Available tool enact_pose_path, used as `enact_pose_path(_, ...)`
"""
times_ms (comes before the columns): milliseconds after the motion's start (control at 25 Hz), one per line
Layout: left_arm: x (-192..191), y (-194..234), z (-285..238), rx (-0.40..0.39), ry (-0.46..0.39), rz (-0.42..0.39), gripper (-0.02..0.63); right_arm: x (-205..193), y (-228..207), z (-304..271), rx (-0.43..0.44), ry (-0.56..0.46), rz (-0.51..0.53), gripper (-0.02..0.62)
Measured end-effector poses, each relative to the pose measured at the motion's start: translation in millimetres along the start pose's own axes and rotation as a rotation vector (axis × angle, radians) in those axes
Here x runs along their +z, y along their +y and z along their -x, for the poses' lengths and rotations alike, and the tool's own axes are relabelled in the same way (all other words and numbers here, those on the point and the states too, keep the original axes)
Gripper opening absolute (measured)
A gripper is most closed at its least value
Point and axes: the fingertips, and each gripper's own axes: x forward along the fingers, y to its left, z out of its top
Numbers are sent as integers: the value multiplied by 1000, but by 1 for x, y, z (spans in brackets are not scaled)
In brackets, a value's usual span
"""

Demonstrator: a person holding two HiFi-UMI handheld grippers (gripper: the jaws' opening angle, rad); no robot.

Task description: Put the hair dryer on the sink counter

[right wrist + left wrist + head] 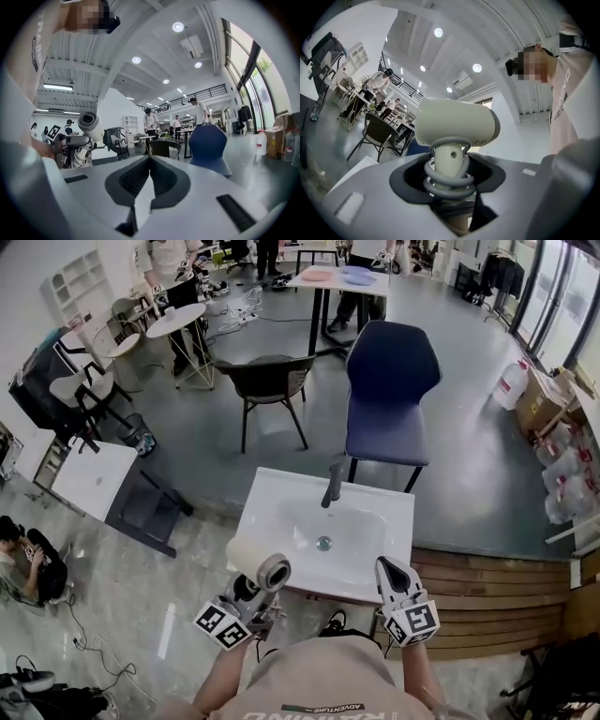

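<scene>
i am holding the hair dryer (255,564) in the left gripper (247,594), which is clamping its handle. the dryer is hanging in the air just off the near left corner of the sink (323,526), not touching it. the right gripper (393,570) is pinched together on nothing, hovering off the sink's near right corner.

to do this step well, i judge i am needing to carry the dryer forward over the flat white worktop (401,514) framing the sink. then i am lowering it until the barrel is lying flat, and only then letting go, so it is not sliding into the bowl or off the near edge. the ledge to the left of the sink is looking narrow, so i am watching for tipping there.

the dryer is looking cream-coloured, with a short fat barrel and a grey ring at one end. a grey cord (449,180) is coiling round its handle, and those coils could be snagging on the gripper as it lets go.
</scene>
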Motion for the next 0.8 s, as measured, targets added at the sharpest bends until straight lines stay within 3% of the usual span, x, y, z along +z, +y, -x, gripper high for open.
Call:
enact_pose_path(480, -15, -5, -72, 30, 11, 26, 227, -15, -74, -8, 29, 27, -46, 5)
enact_pose_path(800, -17, -9, -87, 54, -4, 21, 227, -36, -91, -7, 52, 61, -79, 5)
